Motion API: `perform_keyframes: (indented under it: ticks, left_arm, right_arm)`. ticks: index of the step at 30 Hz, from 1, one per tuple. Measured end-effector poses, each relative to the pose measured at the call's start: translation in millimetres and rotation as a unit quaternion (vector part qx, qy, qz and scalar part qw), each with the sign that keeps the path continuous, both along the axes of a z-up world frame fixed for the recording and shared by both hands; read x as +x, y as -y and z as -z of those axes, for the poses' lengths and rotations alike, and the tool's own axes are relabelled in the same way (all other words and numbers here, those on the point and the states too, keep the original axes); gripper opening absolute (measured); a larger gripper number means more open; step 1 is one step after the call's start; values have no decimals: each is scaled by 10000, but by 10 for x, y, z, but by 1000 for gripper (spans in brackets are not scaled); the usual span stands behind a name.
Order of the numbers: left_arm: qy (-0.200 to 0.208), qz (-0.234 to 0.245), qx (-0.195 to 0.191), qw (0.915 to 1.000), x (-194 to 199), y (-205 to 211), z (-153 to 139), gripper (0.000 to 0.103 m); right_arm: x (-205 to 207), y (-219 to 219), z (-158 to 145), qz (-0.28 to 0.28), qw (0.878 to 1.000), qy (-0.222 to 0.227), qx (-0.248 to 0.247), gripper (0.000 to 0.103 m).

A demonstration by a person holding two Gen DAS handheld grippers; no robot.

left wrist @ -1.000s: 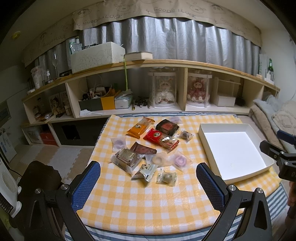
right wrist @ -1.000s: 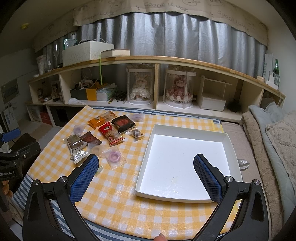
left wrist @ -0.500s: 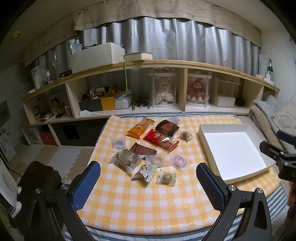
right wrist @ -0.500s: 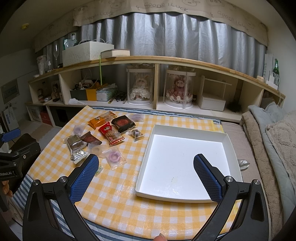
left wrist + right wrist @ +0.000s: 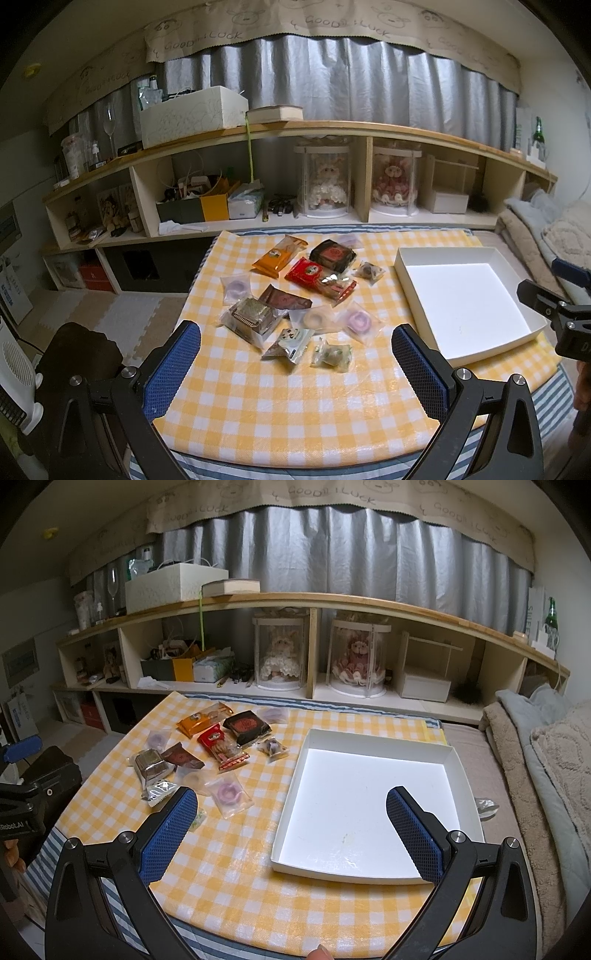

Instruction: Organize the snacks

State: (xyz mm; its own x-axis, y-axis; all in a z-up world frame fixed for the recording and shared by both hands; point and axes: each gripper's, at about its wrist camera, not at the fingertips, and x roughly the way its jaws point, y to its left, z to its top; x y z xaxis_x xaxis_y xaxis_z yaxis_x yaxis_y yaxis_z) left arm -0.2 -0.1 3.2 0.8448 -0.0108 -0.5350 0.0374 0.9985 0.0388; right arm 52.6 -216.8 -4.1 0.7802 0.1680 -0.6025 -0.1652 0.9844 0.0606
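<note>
Yellow-checked cloth covers the tabletop (image 5: 295, 398) ahead of me, with a long shelf (image 5: 332, 602) behind it. On my right sits a white tray (image 5: 373, 738), its floor bare. All the snacks (image 5: 295, 295) lie in a loose cluster left of it, on the cloth and apart from the tray. My left gripper (image 5: 295, 373) and right gripper (image 5: 291, 827) both hang spread wide, holding nothing. Compared with a second ago, I see nothing shifted.
</note>
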Motion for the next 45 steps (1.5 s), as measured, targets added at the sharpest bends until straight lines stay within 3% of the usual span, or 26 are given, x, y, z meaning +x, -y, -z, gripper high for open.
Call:
perform_keyframes:
  ticks: [21,25,36,45]
  left_arm:
    - [-31,-45,-73,10000,64,-20,-39,103]
    - [-90,-304,-90,9995,255,-124,-75,103]
    - [-277,-679,-214,9971,867,-216,97,103]
    - [-874,-930,-578,9901,1513,-406,452,103]
  right_arm:
    - [-3,10,6,-2,10000,-4,18,103]
    - [36,5,-7,-78,9999,-23,69,103]
    - [665,-311,-28,-491,9987,-127,75,103]
    - [1241,-573,358,-912,9935,-648,208,103]
